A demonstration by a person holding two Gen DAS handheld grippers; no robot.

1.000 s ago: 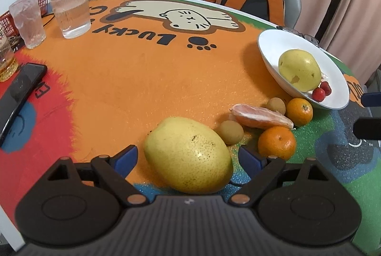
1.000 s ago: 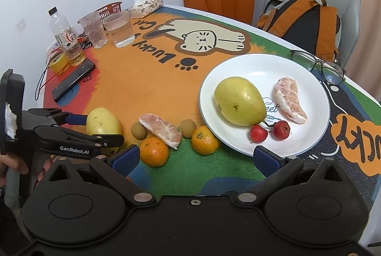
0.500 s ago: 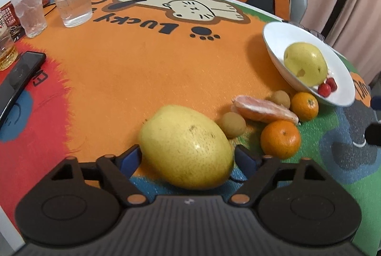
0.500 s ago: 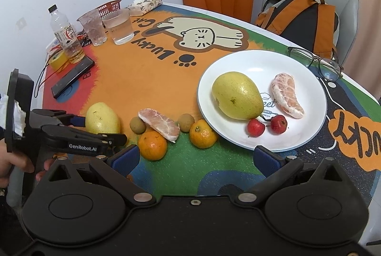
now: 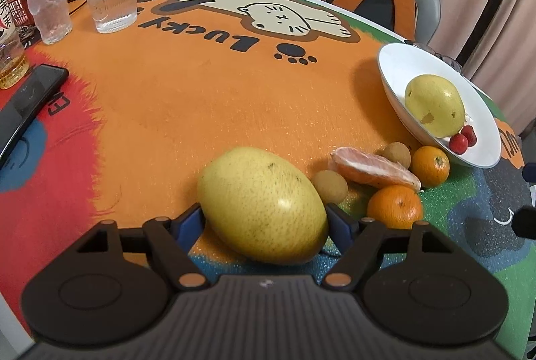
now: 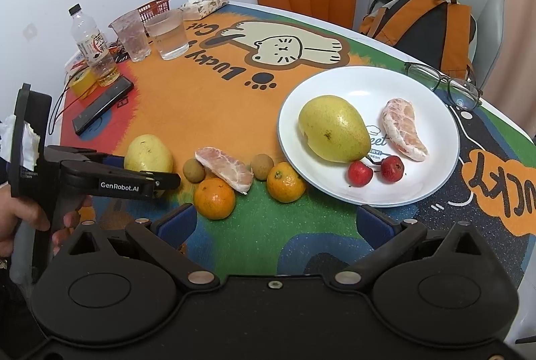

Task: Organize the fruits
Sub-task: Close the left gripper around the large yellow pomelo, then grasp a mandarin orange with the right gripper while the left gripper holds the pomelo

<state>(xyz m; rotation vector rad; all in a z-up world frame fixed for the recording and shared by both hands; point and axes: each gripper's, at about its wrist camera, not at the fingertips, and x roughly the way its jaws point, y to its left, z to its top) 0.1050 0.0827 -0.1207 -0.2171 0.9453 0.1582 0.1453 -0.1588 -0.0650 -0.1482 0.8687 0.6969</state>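
Jaws of the left gripper (image 5: pixel 263 219) press both sides of a yellow pomelo (image 5: pixel 263 204) resting on the tabletop (image 5: pixel 201 98), its long axis running across between them. Right gripper (image 6: pixel 274 222) hovers with jaws wide apart, holding nothing. Only the right wrist view shows the peeled pomelo segment (image 6: pixel 403 128) on the white plate (image 6: pixel 435 182), hidden behind the pear (image 5: pixel 433 105) from the left.
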